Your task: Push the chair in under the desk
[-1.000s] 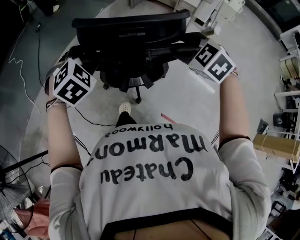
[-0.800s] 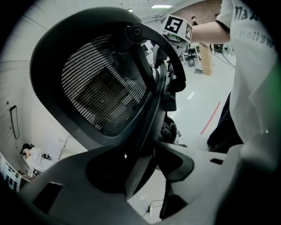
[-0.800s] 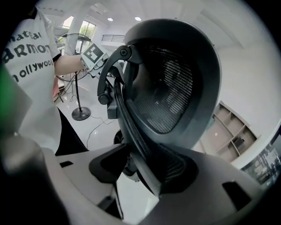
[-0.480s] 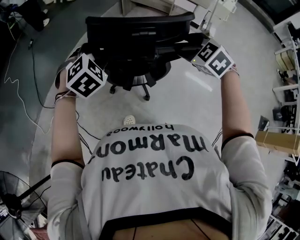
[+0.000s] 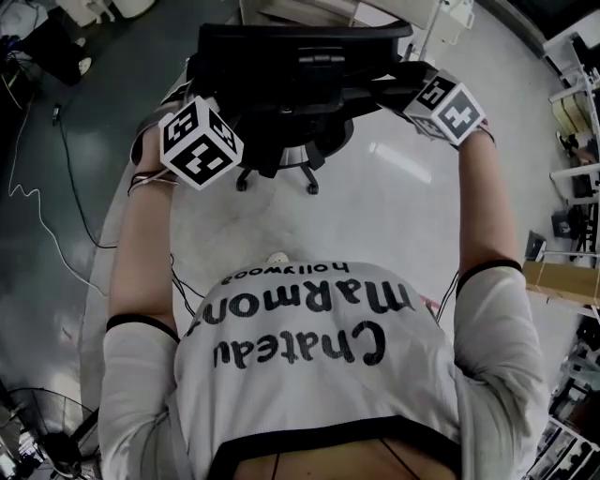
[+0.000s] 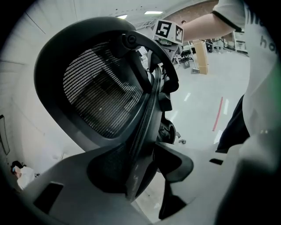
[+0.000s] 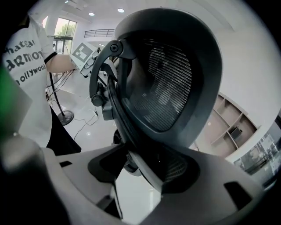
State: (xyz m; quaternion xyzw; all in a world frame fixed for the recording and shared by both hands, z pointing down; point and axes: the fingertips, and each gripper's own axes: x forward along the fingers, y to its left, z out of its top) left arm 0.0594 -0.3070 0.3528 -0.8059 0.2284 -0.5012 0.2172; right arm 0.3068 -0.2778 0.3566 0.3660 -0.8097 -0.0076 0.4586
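Observation:
A black office chair [image 5: 300, 56] with a mesh backrest [image 6: 101, 96] stands in front of me on its wheeled base [image 5: 281, 169]. My left gripper [image 5: 195, 94] has the backrest's left edge between its jaws, and its jaws are closing on that rim [image 6: 142, 145]. At the backrest's right edge is my right gripper [image 5: 398, 82]; its jaws are opening a little, but the rim [image 7: 140, 171] still sits against both pads. The mesh [image 7: 167, 83] fills the right gripper view. White furniture shows just past the chair at the top edge [image 5: 281, 9]; I cannot tell whether it is the desk.
A cable [image 5: 56, 216] trails over the dark floor at the left. Boxes and racks [image 5: 562, 281] line the right side. A fan stand [image 7: 66, 117] and wall shelves [image 7: 232, 118] show in the right gripper view. The person's shirt fills the lower head view.
The chair has rolled forward, away from me and toward the white furniture. Both grippers have gone with it at the backrest's edges, and the person has stepped after it.

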